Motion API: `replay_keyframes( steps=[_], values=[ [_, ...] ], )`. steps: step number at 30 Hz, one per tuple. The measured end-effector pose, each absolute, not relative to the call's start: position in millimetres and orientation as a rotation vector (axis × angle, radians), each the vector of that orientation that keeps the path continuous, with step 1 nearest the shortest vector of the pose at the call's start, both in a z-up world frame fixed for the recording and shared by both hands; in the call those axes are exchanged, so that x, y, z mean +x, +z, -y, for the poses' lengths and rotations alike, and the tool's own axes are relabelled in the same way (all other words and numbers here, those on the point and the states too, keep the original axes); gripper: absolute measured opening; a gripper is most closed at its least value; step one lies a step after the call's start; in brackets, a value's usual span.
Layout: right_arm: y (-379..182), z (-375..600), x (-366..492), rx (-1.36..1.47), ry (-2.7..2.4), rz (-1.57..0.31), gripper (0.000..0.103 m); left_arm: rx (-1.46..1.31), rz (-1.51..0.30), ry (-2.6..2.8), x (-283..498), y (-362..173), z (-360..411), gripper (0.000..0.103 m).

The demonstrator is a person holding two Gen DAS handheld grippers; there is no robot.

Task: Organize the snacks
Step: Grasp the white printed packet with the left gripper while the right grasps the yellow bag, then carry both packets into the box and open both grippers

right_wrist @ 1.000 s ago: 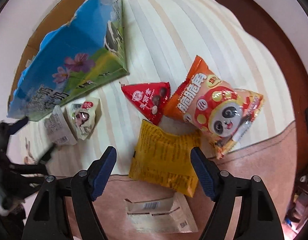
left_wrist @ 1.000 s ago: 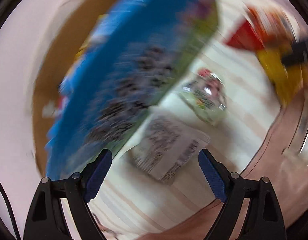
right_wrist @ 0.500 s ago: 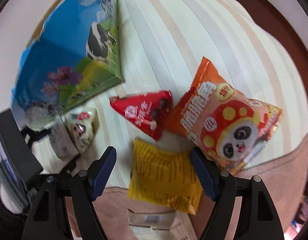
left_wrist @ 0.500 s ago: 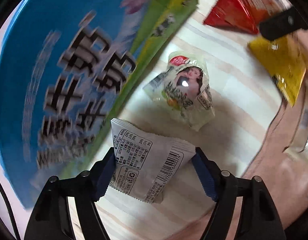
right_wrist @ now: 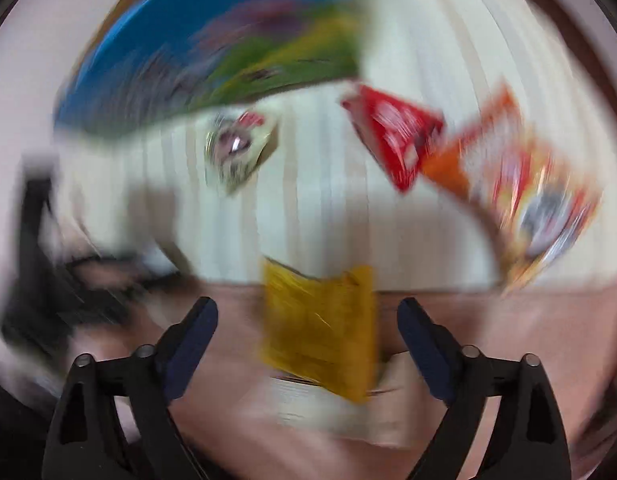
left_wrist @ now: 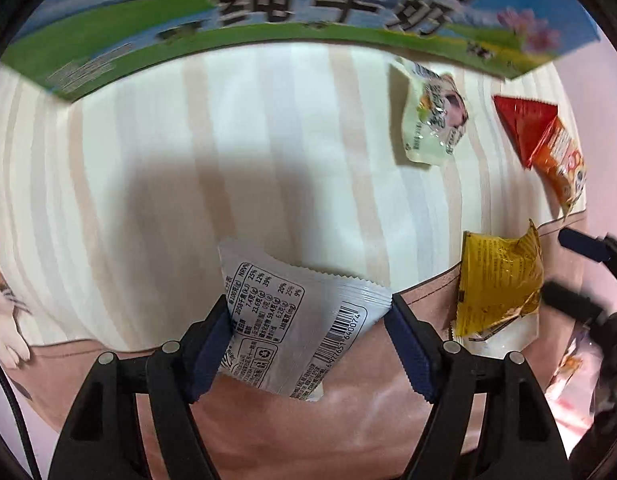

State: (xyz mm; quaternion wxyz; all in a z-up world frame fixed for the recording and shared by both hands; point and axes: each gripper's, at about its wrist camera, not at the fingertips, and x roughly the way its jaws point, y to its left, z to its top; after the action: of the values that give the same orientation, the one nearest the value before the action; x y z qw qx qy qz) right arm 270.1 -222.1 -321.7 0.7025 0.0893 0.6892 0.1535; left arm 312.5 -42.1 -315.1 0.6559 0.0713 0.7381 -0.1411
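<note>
Gripping the white snack packet, the left tongs had carried it from beside the blue box toward the cloth's edge, its long axis seemingly running diagonally; the right tongs were opening over the yellow packet.

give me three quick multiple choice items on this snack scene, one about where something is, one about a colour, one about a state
1. Where does the yellow packet lie?
A. fully on the striped cloth
B. across the striped cloth's edge
C. inside the milk box

2. What colour is the triangular packet beside the orange panda bag?
A. red
B. green
C. white

3. What is between the fingers of the left gripper?
A. nothing
B. the yellow packet
C. a white packet with a barcode

Answers:
1. B, its top end is on the cloth and its lower end is off it.
2. A, it shows red next to the orange bag.
3. C, both pads press the white packet's sides, while the right gripper is opening with the yellow packet between its fingers, untouched.
</note>
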Motion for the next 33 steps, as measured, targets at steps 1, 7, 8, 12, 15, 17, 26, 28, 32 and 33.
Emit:
replay_keyframes(
  steps=[1,7,8,12,15,17,26,28,32,33],
  values=[
    [-317,204,268,0.026,0.401,-1.525,0.094,0.155,-1.671,-0.318,315,-318,37,0.074],
    [-327,138,249,-0.642,0.604,-1.506,0.094,0.180,-1.650,-0.288,300,-327,24,0.074],
    [-333,128,247,-0.742,0.636,-1.499,0.094,0.182,-1.648,-0.285,294,-331,27,0.074],
    [-355,106,241,-0.977,0.725,-1.494,0.094,0.187,-1.639,-0.272,279,-340,30,0.074],
    [-365,103,252,-0.972,0.711,-1.520,0.089,0.165,-1.635,-0.268,271,-351,22,0.075],
    [-367,104,270,-0.798,0.664,-1.566,0.085,0.135,-1.630,-0.268,268,-356,19,0.075],
    [-362,202,342,0.293,0.329,-1.707,0.091,-0.242,-1.643,-0.299,269,-363,-29,0.076],
    [-357,204,345,0.316,0.326,-1.688,0.093,-0.353,-1.635,-0.317,270,-364,-41,0.076],
    [-357,196,326,0.181,0.338,-1.665,0.093,-0.343,-1.604,-0.324,270,-360,-43,0.076],
    [-355,192,325,0.134,0.337,-1.664,0.093,-0.307,-1.606,-0.324,267,-361,-40,0.076]
  ],
)
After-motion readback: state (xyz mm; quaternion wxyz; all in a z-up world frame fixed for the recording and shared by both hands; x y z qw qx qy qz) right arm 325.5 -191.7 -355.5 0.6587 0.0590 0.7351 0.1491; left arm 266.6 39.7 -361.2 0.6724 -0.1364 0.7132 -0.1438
